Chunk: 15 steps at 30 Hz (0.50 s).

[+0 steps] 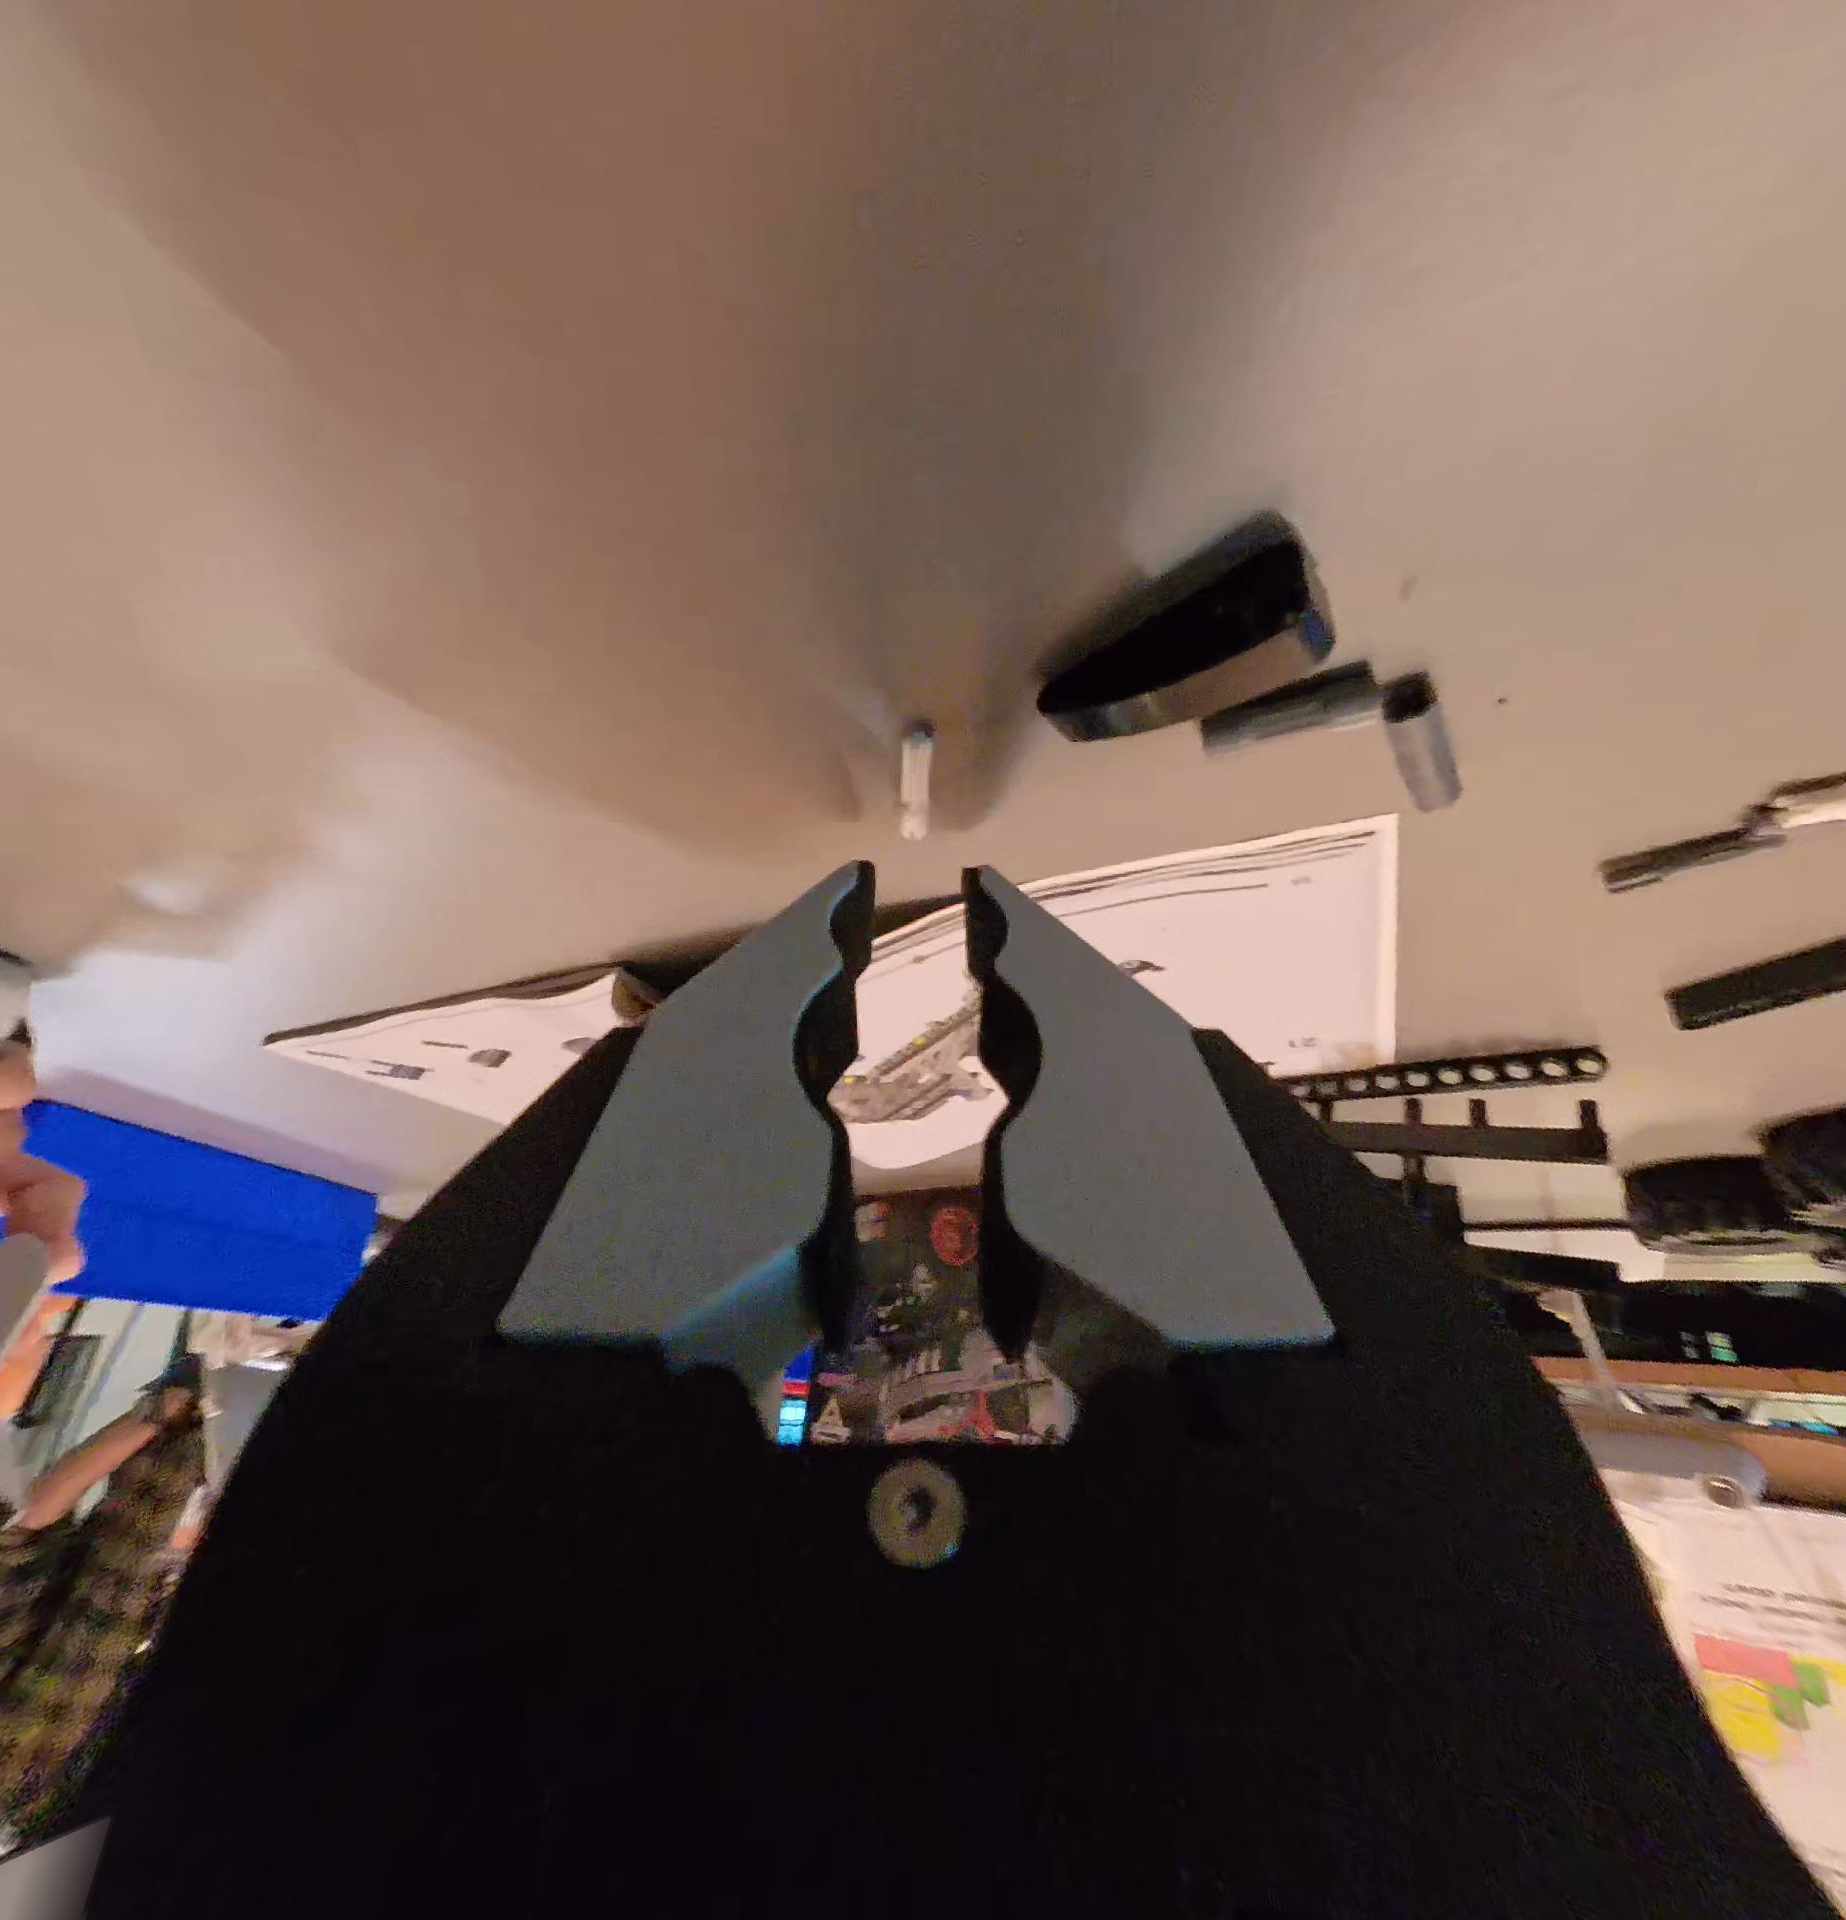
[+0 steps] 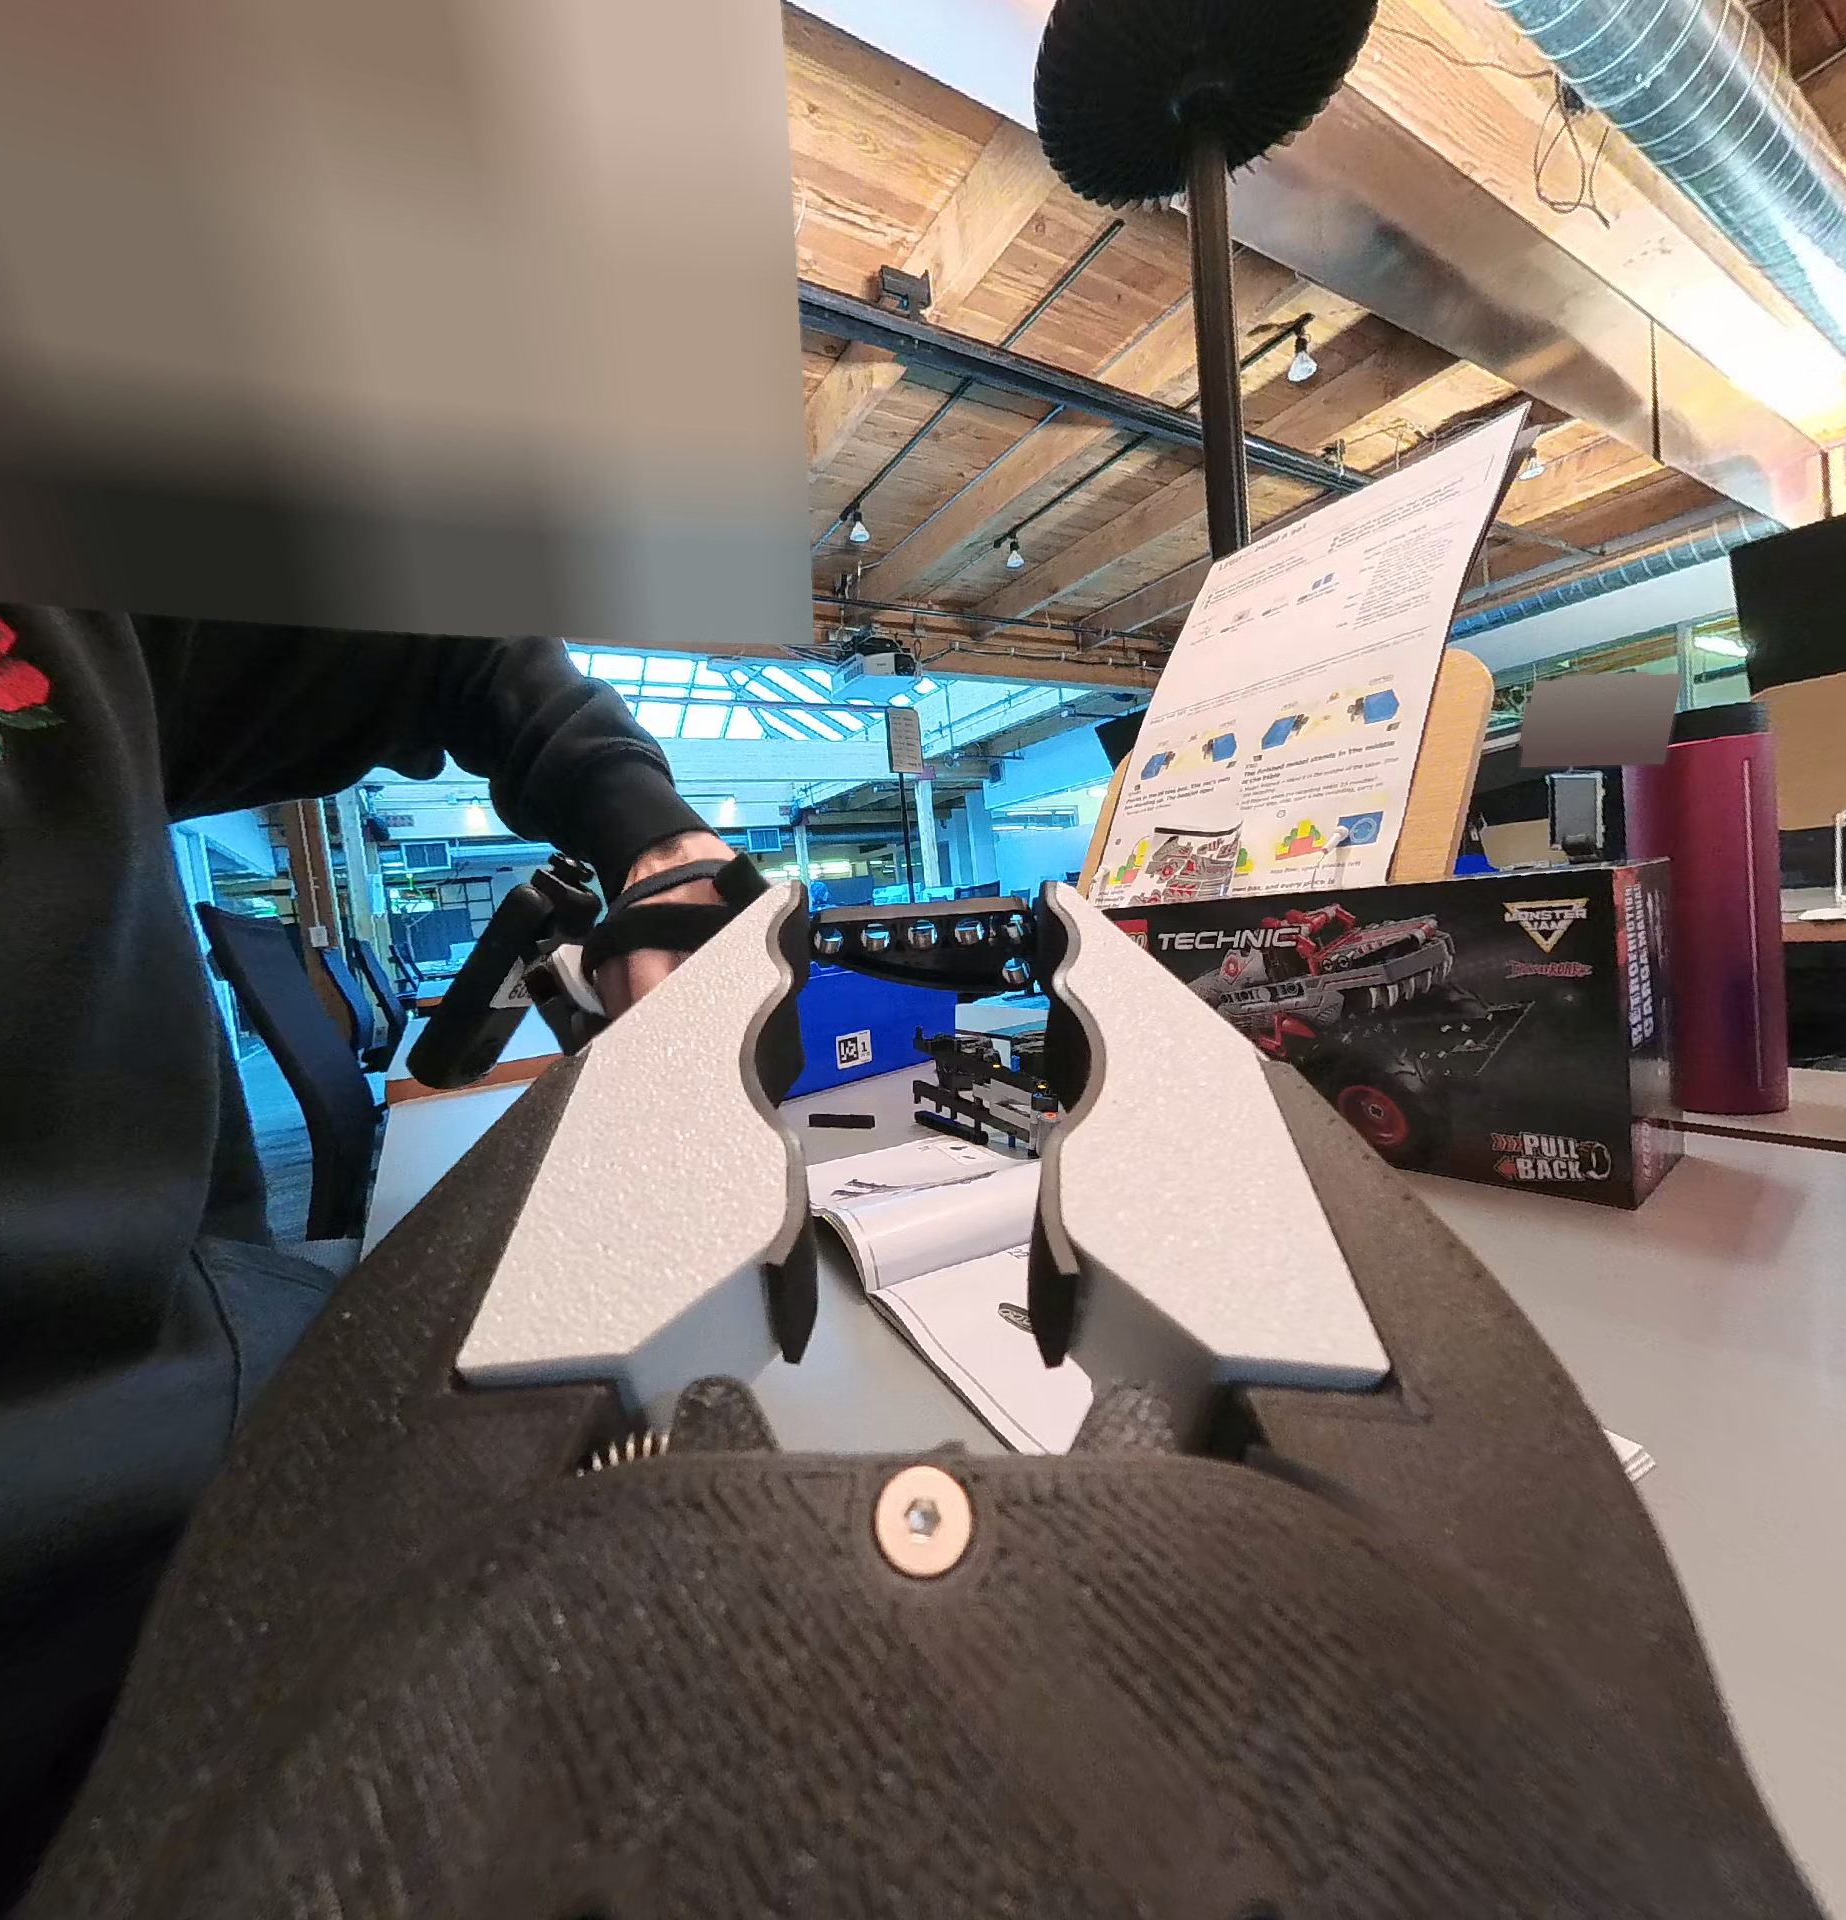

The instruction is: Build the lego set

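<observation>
In the left wrist view we see our left gripper (image 1: 918,883) pointing down at the table (image 1: 586,416), the picture turned so that the table fills the top. Its jaws stand a narrow gap apart and hold nothing; a small white pin (image 1: 916,779) lies on the table just beyond the tips, not touching them. Past the pin, to the right, lie a black curved piece (image 1: 1189,634) and two short grey connectors (image 1: 1303,707), and farther right a long black beam with holes (image 1: 1449,1075) and other dark parts, blurred. The open instruction booklet (image 1: 1210,935) lies under the fingers. At the left edge a hand (image 1: 5,1153) is on something blue (image 1: 202,1216). In the right wrist view our right gripper (image 2: 924,925) is raised and looks level across the table (image 2: 1625,1299). Its jaws are closed on a black lego beam (image 2: 924,940) with a row of holes, pinched across its length at the fingertips, clear of the table. Behind it sit a blue box (image 2: 877,1023) and a partly built black frame (image 2: 981,1081) on the table, with the booklet (image 2: 950,1236) lying open nearer to us. To the right stands the lego set's box (image 2: 1418,1029), and behind that a printed sheet on a wooden stand (image 2: 1314,675) and a dark red bottle (image 2: 1719,914). On the left a person in a dark sleeve (image 2: 483,727) holds the other gripper (image 2: 503,977).
</observation>
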Available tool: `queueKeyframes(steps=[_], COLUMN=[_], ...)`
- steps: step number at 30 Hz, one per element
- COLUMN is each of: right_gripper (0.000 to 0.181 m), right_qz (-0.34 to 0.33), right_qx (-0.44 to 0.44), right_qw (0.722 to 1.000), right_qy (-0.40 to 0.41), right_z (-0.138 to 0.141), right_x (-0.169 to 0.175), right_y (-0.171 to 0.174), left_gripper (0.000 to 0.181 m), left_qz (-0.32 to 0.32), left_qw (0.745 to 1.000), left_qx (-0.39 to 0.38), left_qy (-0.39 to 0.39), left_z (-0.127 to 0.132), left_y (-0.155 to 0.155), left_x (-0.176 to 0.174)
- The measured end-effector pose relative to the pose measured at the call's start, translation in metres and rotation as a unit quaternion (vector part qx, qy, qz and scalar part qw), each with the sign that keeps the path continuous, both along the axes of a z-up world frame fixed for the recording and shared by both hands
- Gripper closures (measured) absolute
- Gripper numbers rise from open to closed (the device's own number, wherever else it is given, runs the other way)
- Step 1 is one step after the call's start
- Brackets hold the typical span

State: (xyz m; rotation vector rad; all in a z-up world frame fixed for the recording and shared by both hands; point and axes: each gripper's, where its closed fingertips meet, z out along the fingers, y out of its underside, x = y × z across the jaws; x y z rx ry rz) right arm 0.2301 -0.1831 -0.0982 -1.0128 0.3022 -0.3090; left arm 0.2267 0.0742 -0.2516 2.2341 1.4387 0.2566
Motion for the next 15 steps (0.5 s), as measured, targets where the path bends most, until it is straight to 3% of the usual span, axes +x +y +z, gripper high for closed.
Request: queueKeyframes(steps=[3,5,14,15], right_gripper=[0.14,0.14,0.14,0.14], right_qz=[0.0,0.0,-0.001,-0.001], right_qx=[0.0,0.0,0.0,0.0], right_qw=[1.0,1.0,1.0,1.0], right_qy=[0.0,0.0,0.0,0.0], right_z=[0.0,0.0,0.0,0.0], right_x=[0.0,0.0,0.0,0.0], right_y=[0.0,0.0,0.001,0.001], left_gripper=[0.139,0.137,0.16,0.174], left_qz=[0.048,0.068,0.045,0.056], left_qw=[0.999,0.997,0.997,0.997], left_qx=[0.025,0.026,0.041,0.042], left_qy=[0.007,0.025,0.04,0.043], left_z=[0.001,0.0,-0.01,-0.01], left_y=[0.01,0.01,0.008,0.008], left_x=[0.001,-0.004,-0.003,-0.003])
